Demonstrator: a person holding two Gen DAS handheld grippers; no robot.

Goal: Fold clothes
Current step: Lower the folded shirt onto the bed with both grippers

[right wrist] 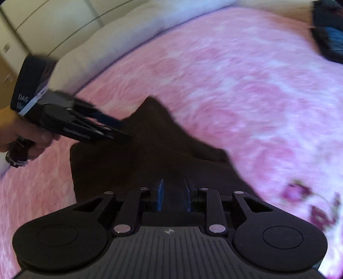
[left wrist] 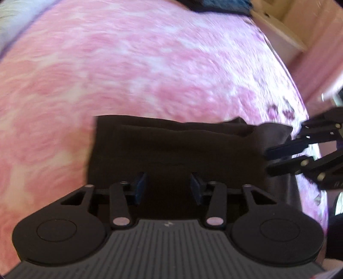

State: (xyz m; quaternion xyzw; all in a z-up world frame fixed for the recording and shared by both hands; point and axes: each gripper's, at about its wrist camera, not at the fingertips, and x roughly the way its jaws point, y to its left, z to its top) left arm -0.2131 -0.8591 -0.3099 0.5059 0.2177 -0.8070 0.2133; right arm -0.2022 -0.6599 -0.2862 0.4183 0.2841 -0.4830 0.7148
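A black garment [left wrist: 171, 146] lies folded into a wide band on the pink bedspread [left wrist: 128, 64]. My left gripper [left wrist: 169, 186] hovers over its near edge, blue pads wide apart and nothing between them. At the garment's right end sits my right gripper [left wrist: 270, 161], fingers apart. In the right wrist view the garment [right wrist: 163, 146] rises to a peaked corner at its far side. My right gripper [right wrist: 174, 194] is open above it with a narrower gap. A hand holds my left gripper [right wrist: 126, 134] at the cloth's left edge.
A white pillow [right wrist: 96, 49] lies along the head of the bed, with pale cabinet doors [right wrist: 42, 17] behind it. A dark blue and black pile of clothing [right wrist: 328, 36] sits at the far corner. The bed edge and a white shelf [left wrist: 278, 28] are at the right.
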